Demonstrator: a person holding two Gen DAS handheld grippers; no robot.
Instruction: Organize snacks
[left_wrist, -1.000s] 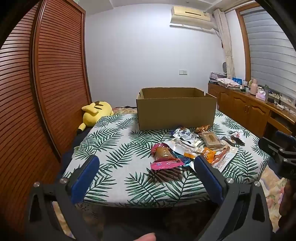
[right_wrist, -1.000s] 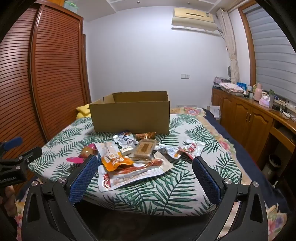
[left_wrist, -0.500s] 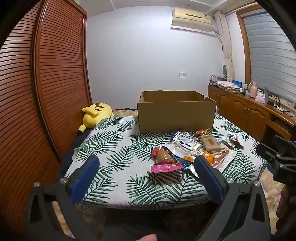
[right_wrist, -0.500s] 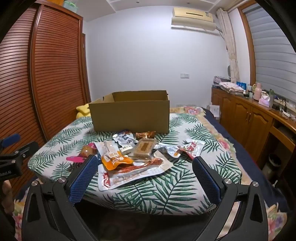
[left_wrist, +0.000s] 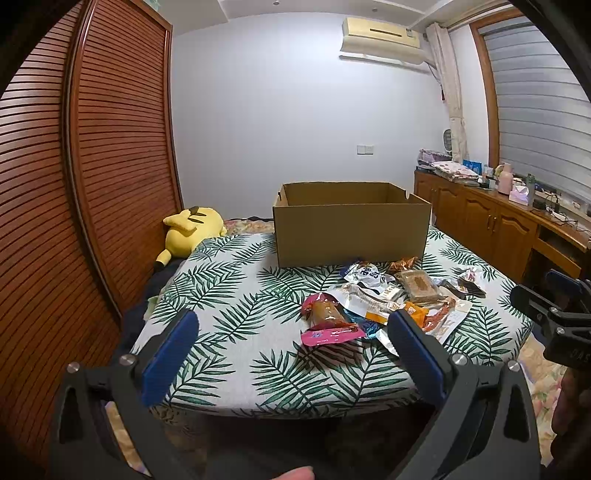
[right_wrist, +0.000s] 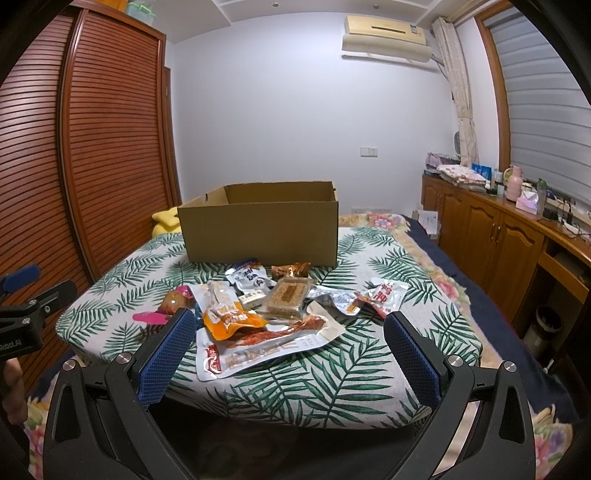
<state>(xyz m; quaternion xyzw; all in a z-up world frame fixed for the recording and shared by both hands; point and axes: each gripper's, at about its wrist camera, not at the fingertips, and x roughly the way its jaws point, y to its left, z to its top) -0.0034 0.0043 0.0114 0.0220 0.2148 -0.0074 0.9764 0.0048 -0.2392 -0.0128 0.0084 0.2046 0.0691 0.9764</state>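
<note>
Bedroom setting: a leaf-print cloth (left_wrist: 236, 295) is spread over the desk, with a louvred wooden wardrobe (left_wrist: 110, 155) to the left and wooden cabinets (right_wrist: 491, 240) to the right. An open cardboard box (left_wrist: 351, 225) is placed at the far side of the cloth. The snacks (right_wrist: 280, 299) are piled loosely just in front of the box; a large white-and-red pouch (right_wrist: 266, 343) is nearest, and a pink-wrapped item (left_wrist: 328, 325) lies at the pile's left edge. A yellow plush toy (left_wrist: 192, 229) is seen left of the box. The left hand-held gripper (left_wrist: 291, 347) and the right hand-held gripper (right_wrist: 288, 347) are both held spread wide, empty, short of the cloth's near edge.
</note>
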